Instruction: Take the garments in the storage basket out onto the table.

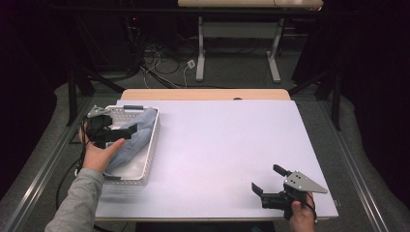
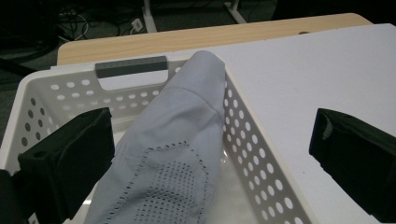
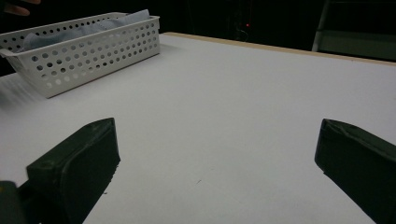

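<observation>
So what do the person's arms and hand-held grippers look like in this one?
Both hand-held grippers, left and right, are black with two blocky black jaws. The right one carries a grey three-cornered plate on top. A black cable trails from the left one. The left arm wears a grey long sleeve.

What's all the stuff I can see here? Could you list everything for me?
Basket: one, white, perforated plastic with a grey handle, at the table's left edge.
Cloth: one, pale blue, lying in the basket with one end draped over its far rim.
Table: one, white top with a wooden far edge.
Second table: one, white legs, standing behind on the floor.
Cables: several, dark and white, on the floor behind.
Left gripper: one, black, fingers open over the cloth.
Right gripper: one, black, fingers open, near the table's right front corner.
Sleeve: one, grey, on the left forearm.
</observation>
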A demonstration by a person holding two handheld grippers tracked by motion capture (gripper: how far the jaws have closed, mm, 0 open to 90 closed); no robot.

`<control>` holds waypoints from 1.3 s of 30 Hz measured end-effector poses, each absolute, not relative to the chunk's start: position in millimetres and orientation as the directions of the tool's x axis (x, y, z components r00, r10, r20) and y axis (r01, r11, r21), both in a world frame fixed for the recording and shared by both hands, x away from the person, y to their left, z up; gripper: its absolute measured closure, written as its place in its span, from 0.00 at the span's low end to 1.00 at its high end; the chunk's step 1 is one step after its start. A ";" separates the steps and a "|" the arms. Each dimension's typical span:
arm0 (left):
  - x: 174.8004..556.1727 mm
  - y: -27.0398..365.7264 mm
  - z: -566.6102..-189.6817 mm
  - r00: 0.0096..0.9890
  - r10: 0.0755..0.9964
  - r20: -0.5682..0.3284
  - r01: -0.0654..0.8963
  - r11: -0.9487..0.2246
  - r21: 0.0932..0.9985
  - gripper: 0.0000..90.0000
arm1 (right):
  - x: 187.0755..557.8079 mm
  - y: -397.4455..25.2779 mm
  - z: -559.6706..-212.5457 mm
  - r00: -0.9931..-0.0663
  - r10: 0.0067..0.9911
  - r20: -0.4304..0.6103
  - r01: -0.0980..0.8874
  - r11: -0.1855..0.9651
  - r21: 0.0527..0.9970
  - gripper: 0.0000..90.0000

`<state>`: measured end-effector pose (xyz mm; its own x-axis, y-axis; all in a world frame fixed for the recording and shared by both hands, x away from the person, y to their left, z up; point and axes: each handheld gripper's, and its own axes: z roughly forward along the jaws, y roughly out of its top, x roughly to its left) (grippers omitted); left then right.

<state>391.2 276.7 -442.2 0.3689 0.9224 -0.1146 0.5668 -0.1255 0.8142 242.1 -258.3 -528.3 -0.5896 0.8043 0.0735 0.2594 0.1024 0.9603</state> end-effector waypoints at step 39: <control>441.3 281.4 -486.8 0.354 0.930 -0.102 0.673 -0.178 0.718 0.00 | 243.8 -258.5 -529.9 -0.599 0.796 0.083 0.267 0.101 0.958 0.00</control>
<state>441.3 281.4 -486.8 0.3543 0.9296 -0.1018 0.6734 -0.1781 0.7175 243.8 -258.5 -529.9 -0.5994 0.7961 0.0833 0.2671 0.1009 0.9584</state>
